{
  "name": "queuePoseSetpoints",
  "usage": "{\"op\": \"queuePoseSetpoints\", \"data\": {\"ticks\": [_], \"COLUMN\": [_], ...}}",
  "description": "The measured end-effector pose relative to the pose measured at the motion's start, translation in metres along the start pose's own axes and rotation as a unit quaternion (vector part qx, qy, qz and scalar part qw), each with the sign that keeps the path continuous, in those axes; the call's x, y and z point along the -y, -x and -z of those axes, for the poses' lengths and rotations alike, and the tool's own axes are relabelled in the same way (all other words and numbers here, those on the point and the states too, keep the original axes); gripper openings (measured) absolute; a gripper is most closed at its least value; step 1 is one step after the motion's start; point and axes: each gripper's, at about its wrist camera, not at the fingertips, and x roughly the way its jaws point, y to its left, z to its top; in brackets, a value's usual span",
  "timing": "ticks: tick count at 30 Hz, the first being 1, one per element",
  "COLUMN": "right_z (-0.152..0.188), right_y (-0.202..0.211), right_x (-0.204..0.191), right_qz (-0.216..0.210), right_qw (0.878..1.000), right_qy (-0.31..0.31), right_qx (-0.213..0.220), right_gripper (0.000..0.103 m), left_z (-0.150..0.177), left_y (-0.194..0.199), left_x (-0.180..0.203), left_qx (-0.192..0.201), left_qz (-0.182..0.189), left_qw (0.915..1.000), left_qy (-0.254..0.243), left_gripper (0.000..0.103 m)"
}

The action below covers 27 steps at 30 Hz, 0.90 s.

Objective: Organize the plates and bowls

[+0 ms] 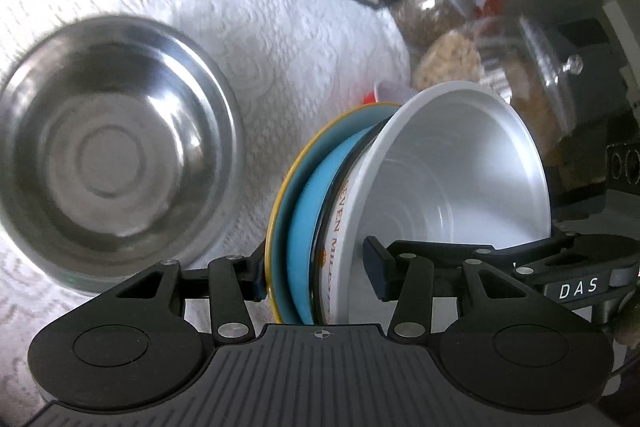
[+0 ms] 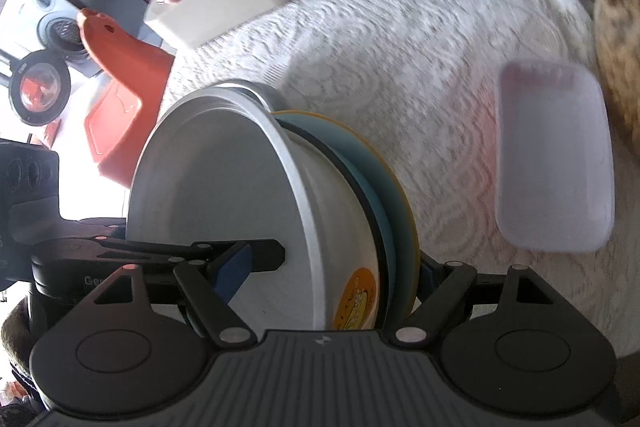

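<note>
Bowls and plates are bunched on edge above the white textured cloth (image 1: 280, 39): from the left, the steel bowl (image 1: 116, 143) sits alone on the cloth, then a yellow-rimmed plate (image 1: 280, 211), a blue plate (image 1: 306, 211) and a white paper bowl (image 1: 460, 163) hang clamped together. The left gripper (image 1: 320, 275) and right gripper (image 2: 340, 259) each pinch the stack from opposite rims. It seems clear of the table, though blur makes that uncertain; I'd keep both hands level and matched, so nothing slides out.
</note>
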Motion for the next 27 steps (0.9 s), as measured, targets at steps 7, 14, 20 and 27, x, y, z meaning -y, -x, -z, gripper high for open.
{"op": "queuePoseSetpoints", "data": {"ticks": [7,14,20,27], "right_z": [-0.032,-0.067,-0.087,-0.093], "right_y": [0.003,-0.036,-0.090,-0.121], "right_x": [-0.046,-0.090,-0.106,-0.116], "right_qz": [-0.014,-0.004,0.000,0.034], "right_qw": [0.998,0.994,0.992,0.990], "right_qy": [0.057,0.107,0.103,0.091], "right_qx": [0.003,-0.021,-0.076,-0.100], "right_gripper": [0.083,0.082,0.082,0.081], "left_z": [-0.006,-0.012,-0.011,-0.012], "left_y": [0.045,0.062,0.055,0.063], "left_x": [-0.016,-0.071,-0.114,-0.137], "left_qx": [0.049,0.094,0.098,0.136], "left_qz": [-0.009,0.006,-0.013,-0.037], "left_qw": [0.9984,0.9926,0.9889,0.9830], "left_qy": [0.026,0.077,0.111,0.119], "left_gripper": [0.050,0.051,0.051,0.047]}}
